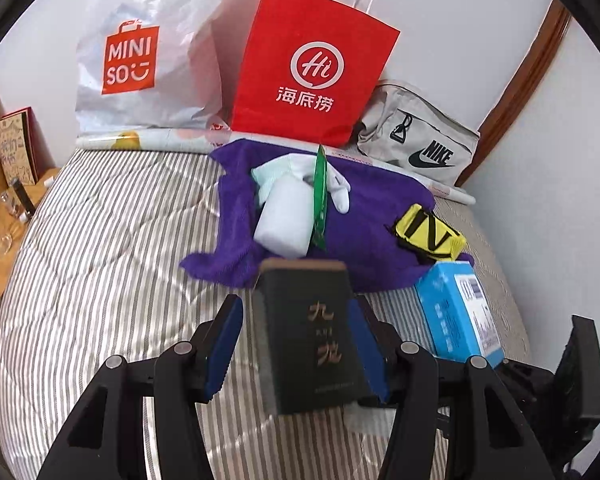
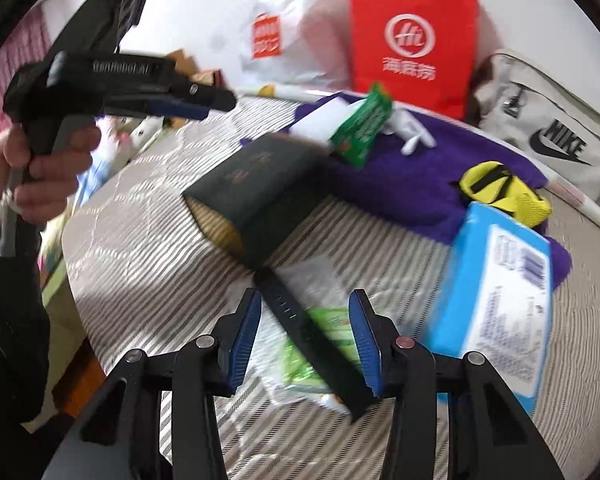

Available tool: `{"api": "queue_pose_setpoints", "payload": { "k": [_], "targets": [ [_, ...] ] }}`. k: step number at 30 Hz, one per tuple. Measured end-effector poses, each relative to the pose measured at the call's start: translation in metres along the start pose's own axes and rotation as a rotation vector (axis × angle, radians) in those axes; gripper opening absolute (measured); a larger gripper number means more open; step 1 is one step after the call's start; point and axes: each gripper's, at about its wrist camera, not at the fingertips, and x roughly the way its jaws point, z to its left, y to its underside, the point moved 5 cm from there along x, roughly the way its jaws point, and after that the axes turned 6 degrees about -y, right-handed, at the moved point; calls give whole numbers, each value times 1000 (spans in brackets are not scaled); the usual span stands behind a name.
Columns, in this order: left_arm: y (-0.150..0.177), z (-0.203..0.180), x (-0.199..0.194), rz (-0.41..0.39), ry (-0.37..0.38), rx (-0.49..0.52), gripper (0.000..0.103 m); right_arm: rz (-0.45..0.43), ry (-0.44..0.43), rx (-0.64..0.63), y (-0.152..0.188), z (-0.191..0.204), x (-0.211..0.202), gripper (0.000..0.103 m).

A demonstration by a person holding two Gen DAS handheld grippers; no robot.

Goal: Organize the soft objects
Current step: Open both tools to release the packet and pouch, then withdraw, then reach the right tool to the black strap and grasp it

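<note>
Broadly, dark box (image 1: 312, 336): lay on the striped bed (image 1: 100, 260), long axis running away from the left gripper (image 1: 296, 344), gold characters upright.
Left gripper: spread, box between its pads, left pad apart (right contact unclear).
Right gripper (image 2: 306, 344): spread over a black strap (image 2: 312, 340).
Writing: MINISO bag (image 1: 140, 52), NIKE pouch (image 1: 420, 136).

Striped bed (image 1: 100, 248) against a white wall (image 1: 440, 20); wooden side table (image 1: 4, 240).
</note>
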Motion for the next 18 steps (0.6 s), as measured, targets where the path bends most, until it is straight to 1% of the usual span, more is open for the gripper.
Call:
{"api": "queue_pose_setpoints", "payload": {
  "k": [5,8,13,15,16,17,18],
  "targets": [
    [10,7,-5,2,5,-9,53,77,36,-67,10,15,19,34],
    [15,10,-4,3,10,-14,53,95,96,-82,11,13,26,33],
    [23,13,0,16,26,-32,53,96,143,-94,8,14,31,33],
    [25,14,2,22,28,-33,53,87,152,-91,7,12,32,24],
    [27,15,3,26,27,-35,53,83,138,-85,6,11,30,16],
    [28,16,4,29,27,-36,53,77,121,-76,5,11,27,11],
    [29,17,5,31,27,-38,53,68,111,-65,3,11,23,10]
  ]
}}
